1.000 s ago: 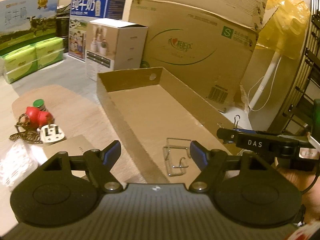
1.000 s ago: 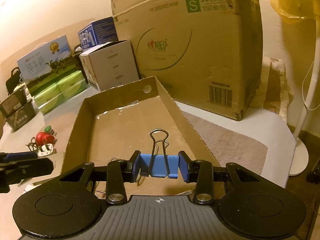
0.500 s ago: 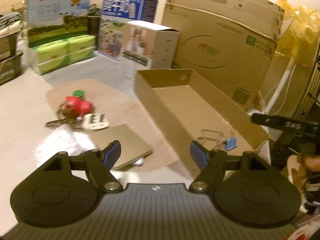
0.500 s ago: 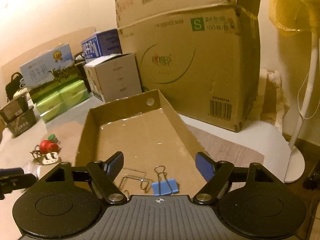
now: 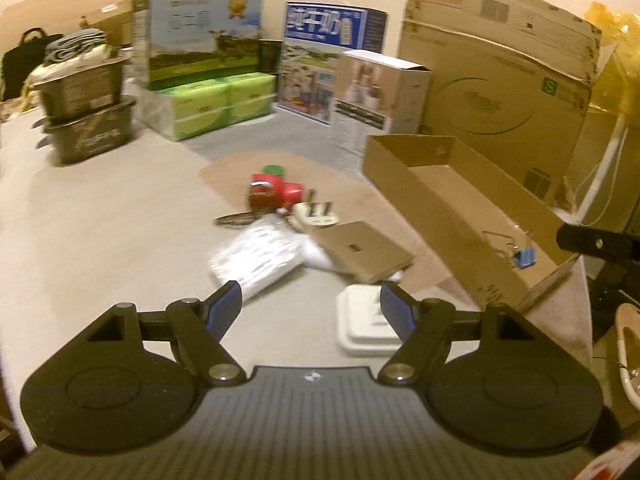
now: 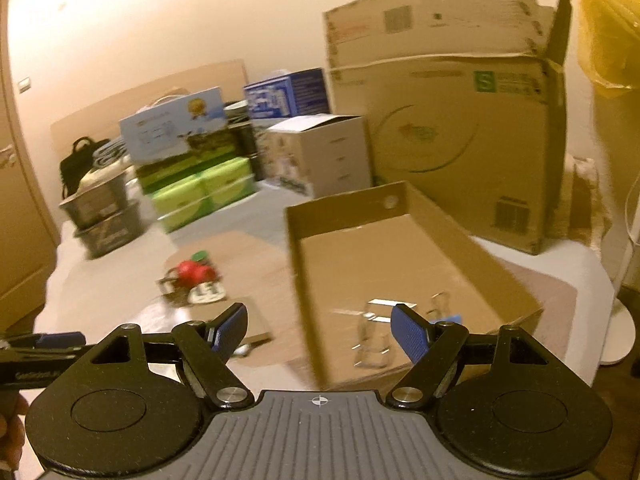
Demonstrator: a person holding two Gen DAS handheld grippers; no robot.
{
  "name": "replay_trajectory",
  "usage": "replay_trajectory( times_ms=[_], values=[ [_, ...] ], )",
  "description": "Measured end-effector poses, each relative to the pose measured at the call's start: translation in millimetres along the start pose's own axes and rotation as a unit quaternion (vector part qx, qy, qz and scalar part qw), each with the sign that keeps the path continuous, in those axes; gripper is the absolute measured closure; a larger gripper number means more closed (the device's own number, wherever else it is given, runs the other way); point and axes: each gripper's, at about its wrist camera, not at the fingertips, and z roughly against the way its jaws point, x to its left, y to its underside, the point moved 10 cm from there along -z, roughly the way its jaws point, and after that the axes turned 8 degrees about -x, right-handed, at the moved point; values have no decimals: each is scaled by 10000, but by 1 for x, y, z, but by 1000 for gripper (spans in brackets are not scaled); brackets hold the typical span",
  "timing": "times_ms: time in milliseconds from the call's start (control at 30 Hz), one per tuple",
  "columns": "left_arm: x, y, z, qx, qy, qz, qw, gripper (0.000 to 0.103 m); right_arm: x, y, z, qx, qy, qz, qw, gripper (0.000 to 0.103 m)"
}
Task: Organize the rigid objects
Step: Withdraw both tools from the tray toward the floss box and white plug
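Left hand-held gripper: fingers spread wide, nothing between them, hovering low over the pale tabletop. Right hand-held gripper: likewise spread and empty, poised at the near end of the shallow open brown cardboard tray.

In the tray, near corner: small blue binder clip with wire handles and a bent wire clip just beside it. Both lying loose on the tray floor; blurred in the right wrist view.

Loose items outside the tray, to its left:
- white square plastic box, directly ahead of the left fingers, partly behind the right-side pad
- flat brown cardboard piece
- crinkled white plastic packet, just beyond the left-side pad
- white three-pin plug
- red round-bodied object with a green cap, touching the plug cluster
- dark braided cord beside it

Step judged in hand: picking the next loose item for the tray; two pieces sorted, most of the pile remaining.

Next move, as a guess: lower the left gripper onto the white box, centre it between the pads, close across its flat sides. Box looks wide relative to the opening, so alignment matters; hard smooth plastic may slip if pinched at a corner. Motion blur in both views limits finer detail.
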Motion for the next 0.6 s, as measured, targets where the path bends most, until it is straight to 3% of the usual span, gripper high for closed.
replay_trajectory(
  times_ms=[333, 600],
  values=[
    [43, 6, 24, -75, -303, 74, 9995, 29, 50, 41, 6, 382, -161, 23, 9991, 25],
    [49, 11, 22, 52, -109, -81, 9999, 29, 81, 53, 2, 525, -305, 128, 9981, 25]
  ],
)
